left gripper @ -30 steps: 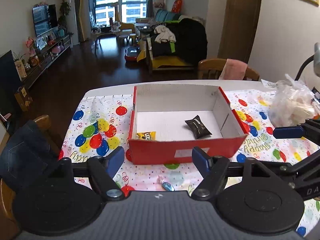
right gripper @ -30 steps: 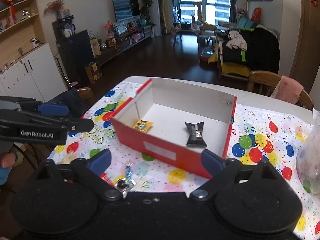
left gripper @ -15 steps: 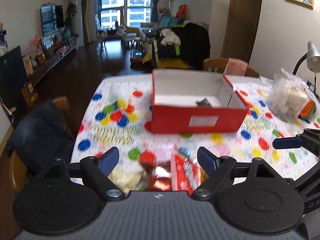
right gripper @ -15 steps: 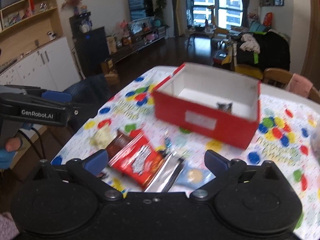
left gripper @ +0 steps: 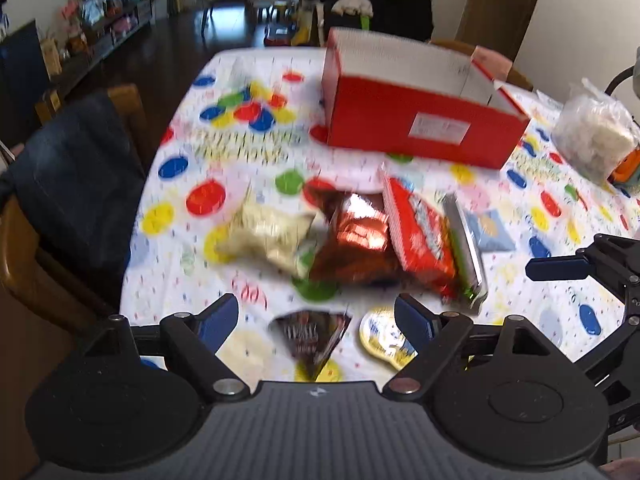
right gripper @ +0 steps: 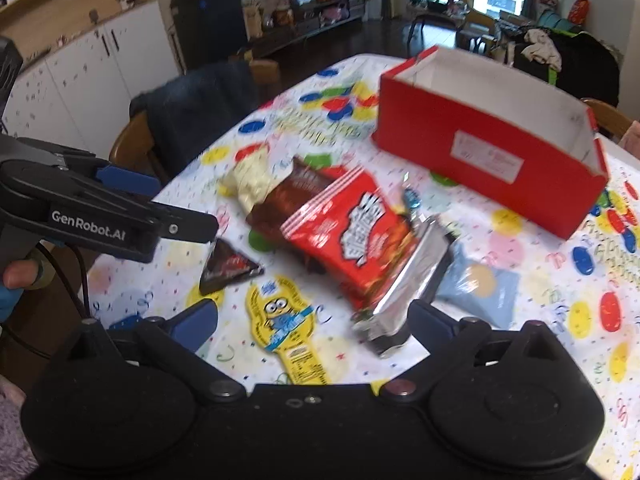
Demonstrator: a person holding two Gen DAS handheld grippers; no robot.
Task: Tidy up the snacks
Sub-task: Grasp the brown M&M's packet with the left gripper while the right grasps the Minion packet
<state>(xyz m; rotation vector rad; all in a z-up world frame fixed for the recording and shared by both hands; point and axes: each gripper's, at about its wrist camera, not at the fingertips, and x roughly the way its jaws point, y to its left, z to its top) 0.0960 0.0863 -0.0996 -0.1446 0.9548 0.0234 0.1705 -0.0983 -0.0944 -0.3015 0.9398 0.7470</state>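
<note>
Both tongs, left point(left gripper: 316, 316) and right point(right gripper: 312, 316), hang released over the table point(right gripper: 540, 304), snack packets point(right gripper: 352, 232) heaped between them and the red box point(right gripper: 480, 156).

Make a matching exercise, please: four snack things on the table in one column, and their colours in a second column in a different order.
Things:
1. open cardboard box
2. minion-shaped packet
3. triangular packet
4. flat pouch beside the foil pack

Colours:
A. dark brown, almost black
B. pale blue
C. red outside, white inside
D. yellow

Pairs: 1-C, 2-D, 3-A, 4-B
</note>
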